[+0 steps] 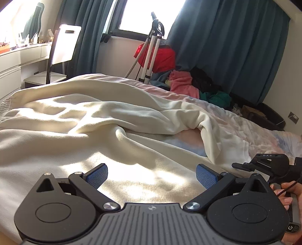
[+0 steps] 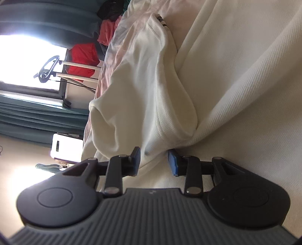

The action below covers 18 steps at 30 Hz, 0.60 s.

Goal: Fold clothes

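While a cream garment [image 1: 79, 120] lies rumpled and spread across the bed [image 1: 264, 135], the folding looks barely begun: no neat fold or flat stack is visible, only loose ridges and one bunched section with an open cuff or hem near the middle. The left gripper [image 1: 152, 178] hovers low over the near part of the cloth with its blue pads [image 1: 97, 176] set wide apart and nothing between them. Roughly sideways in its own view, the right gripper [image 2: 154, 162] has its fingers narrowed around a gathered fold of the same garment; the cloth sits between the pads, but a gap shows on at least one side, so whether they truly pinch it cannot be told. A judgement: smoothing, gathering edges and all the actual folds remain.

Beneath the garment is a pale quilt with faint pink and blue pattern. Sunlight falls in patches across the fabric. Behind the bed, teal curtains [image 1: 226, 47] frame a bright window [image 1: 147, 15]. A white pole stand [image 1: 152, 49] rises beside a red item [image 1: 162, 56], and a heap of pink, green and dark clothes [image 1: 188, 84] waits near the far edge. A white chair [image 1: 64, 47] and desk stand off to the left.
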{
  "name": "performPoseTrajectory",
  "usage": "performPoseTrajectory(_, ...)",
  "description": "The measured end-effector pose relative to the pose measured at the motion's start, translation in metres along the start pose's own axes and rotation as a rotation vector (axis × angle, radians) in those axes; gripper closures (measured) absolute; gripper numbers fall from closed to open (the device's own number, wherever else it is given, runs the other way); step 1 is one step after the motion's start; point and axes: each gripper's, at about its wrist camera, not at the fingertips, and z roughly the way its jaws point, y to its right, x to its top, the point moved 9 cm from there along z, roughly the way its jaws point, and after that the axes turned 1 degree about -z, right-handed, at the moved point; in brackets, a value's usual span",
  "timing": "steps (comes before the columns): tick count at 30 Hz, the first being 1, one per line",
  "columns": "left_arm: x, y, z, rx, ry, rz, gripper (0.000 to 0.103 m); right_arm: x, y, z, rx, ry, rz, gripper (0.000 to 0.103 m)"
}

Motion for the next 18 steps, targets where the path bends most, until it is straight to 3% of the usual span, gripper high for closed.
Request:
performPoseTrajectory(7,-0.003,-0.001,0.002,0.011,-0.005,0.012,0.002,0.007,-0.009,-0.017,0.025,0.043,-0.018,0.070)
performPoseTrajectory(9,-0.004,-0.001,0.003,0.011,-0.008,0.009,0.002,0.009,-0.008,-0.023,0.007,0.048,-0.018,0.081)
performPoseTrajectory(10,-0.004,-0.001,0.003,0.011,-0.010,0.008,0.002,0.010,-0.008,-0.027,-0.002,0.050,-0.019,0.082)
performPoseTrajectory(18,-0.007,0.000,0.005,0.013,-0.020,0.026,0.002,0.018,0.000,-0.027,-0.004,0.069,0.044,0.081)
